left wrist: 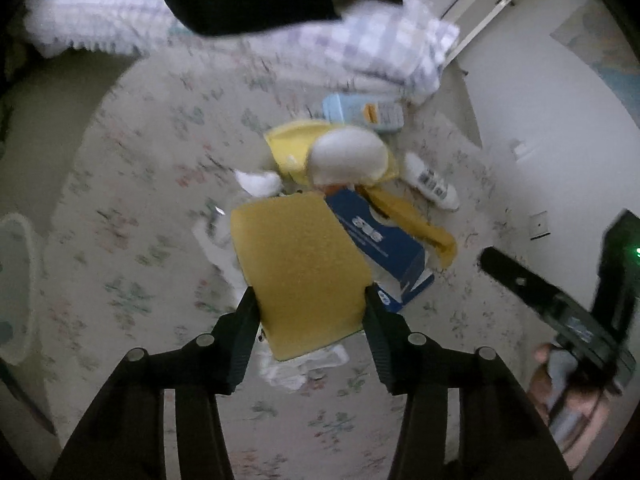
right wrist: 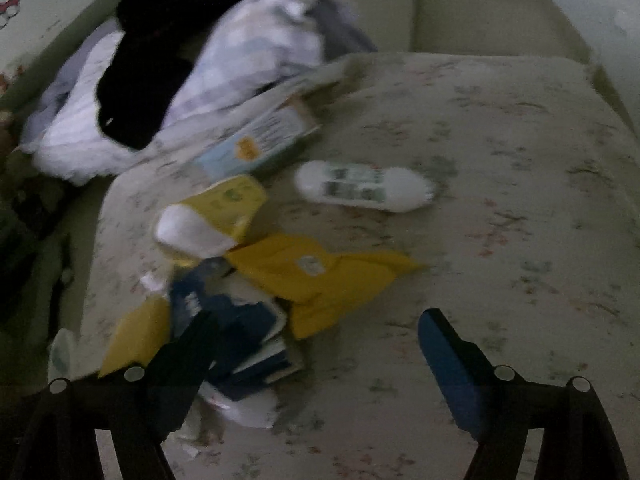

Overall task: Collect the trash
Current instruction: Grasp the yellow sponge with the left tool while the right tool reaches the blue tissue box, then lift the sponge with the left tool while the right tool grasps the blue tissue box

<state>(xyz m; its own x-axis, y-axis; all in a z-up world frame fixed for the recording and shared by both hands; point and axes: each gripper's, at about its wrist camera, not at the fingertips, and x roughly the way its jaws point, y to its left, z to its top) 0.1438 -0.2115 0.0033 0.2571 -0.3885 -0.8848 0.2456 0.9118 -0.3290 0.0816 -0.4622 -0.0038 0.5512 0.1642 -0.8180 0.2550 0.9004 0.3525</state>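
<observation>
- Nearest the left wrist camera, the left gripper (left wrist: pixel 308 312) has its fingers against both edges of a yellow sponge (left wrist: pixel 300 268), clamped on it.
- Under the sponge, on the floral bedspread (left wrist: pixel 132 208), lie white tissue and a torn blue carton (left wrist: pixel 384 240).
- Low in the right wrist view, the right gripper (right wrist: pixel 320 348) stands wide apart, empty, over the same blue carton and a yellow wrapper (right wrist: pixel 328 280).
- Farther off lie a white bottle (right wrist: pixel 364 186), a pale blue box (right wrist: pixel 256 144) and a checked pillow (right wrist: pixel 240 60).
</observation>
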